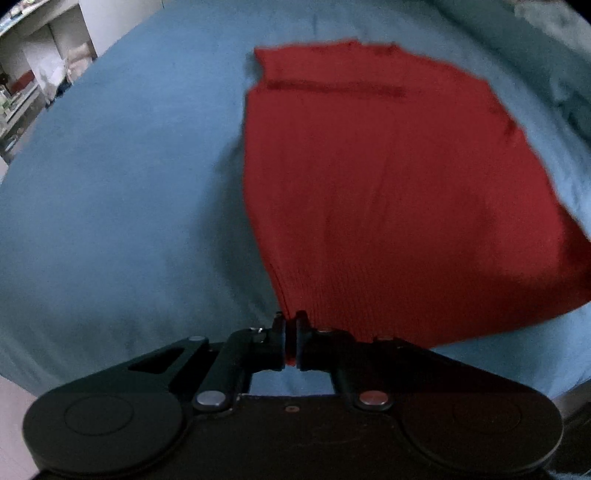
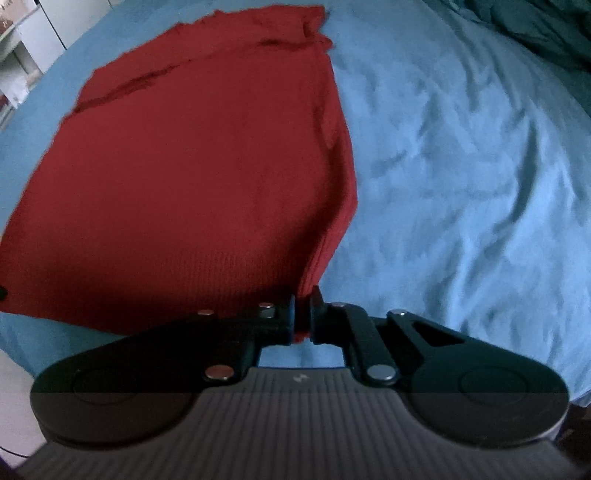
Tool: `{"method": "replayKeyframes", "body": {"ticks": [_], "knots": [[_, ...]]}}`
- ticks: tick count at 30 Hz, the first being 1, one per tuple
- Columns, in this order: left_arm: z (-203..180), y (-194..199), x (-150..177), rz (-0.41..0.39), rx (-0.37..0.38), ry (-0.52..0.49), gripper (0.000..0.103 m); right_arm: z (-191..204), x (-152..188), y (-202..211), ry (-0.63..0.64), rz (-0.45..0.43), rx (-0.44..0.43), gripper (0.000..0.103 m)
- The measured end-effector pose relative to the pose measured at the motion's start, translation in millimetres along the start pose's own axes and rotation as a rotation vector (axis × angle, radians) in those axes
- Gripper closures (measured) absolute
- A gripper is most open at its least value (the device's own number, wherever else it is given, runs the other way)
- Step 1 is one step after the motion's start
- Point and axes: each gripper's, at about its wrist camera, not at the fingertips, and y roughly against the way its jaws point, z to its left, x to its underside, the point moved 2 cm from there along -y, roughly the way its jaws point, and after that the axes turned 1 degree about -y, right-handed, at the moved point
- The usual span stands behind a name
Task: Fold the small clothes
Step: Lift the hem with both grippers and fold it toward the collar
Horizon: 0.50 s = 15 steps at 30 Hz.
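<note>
A red ribbed knit garment (image 1: 388, 184) is lying spread on a blue bed sheet (image 1: 110, 184), its far edge showing a darker seam or band and its near hem reaching toward both cameras. The left gripper (image 1: 291, 341) is pinching the near left corner of that hem, a strip of red fabric showing between its black fingers (image 1: 271, 345), which are pressed nearly together on it. The right gripper (image 2: 303, 319) is doing the same at the near right corner, red knit visibly caught between its fingers (image 2: 286, 325). Both near corners are therefore being held at once, while the rest of the garment is resting flat on the bed. The sheet to the right is lying in soft wrinkles, and a darker teal bedding heap (image 2: 535, 29) is sitting at the far right corner, well apart from the garment. Shelving (image 1: 33, 85) is showing beyond the bed's left edge. Judged from the drape and ribbing, the garment is likely light, soft and stretchy, offering no stiffness of its own; it will probably sag between the two held points and cling somewhat to the sheet. The hem corners appear the soundest hold, since the ribbed edge is thicker there. A likely next step is carrying the near hem toward the far edge; uneven travel risks a skewed fold.
</note>
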Motion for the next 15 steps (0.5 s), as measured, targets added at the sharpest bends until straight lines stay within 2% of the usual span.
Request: {"method": "replayKeyframes", "body": {"ticks": [4, 8, 12, 15], "knots": [[-2.0, 48.2, -35.5, -0.074, 0.032, 0.022, 0.099, -3.5, -24.4, 37.8, -0.118, -0.042, -0.087, 0.082], [-3.9, 81.1, -91.0, -0.162, 0.047, 0.026, 0.099, -2.5, -70.0, 75.5, -0.243, -0.142, -0.148, 0.082], [2.1, 75.2, -165.2, -0.249, 0.052, 0.014, 0.099, 2.0, -142.9, 84.3, -0.286, -0.253, -0.186, 0.082], [11.2, 46.2, -226.2, -0.314, 0.060, 0.029, 0.099, 5.3, -207.5, 66.4, -0.288, -0.310, -0.215, 0.082]]}}
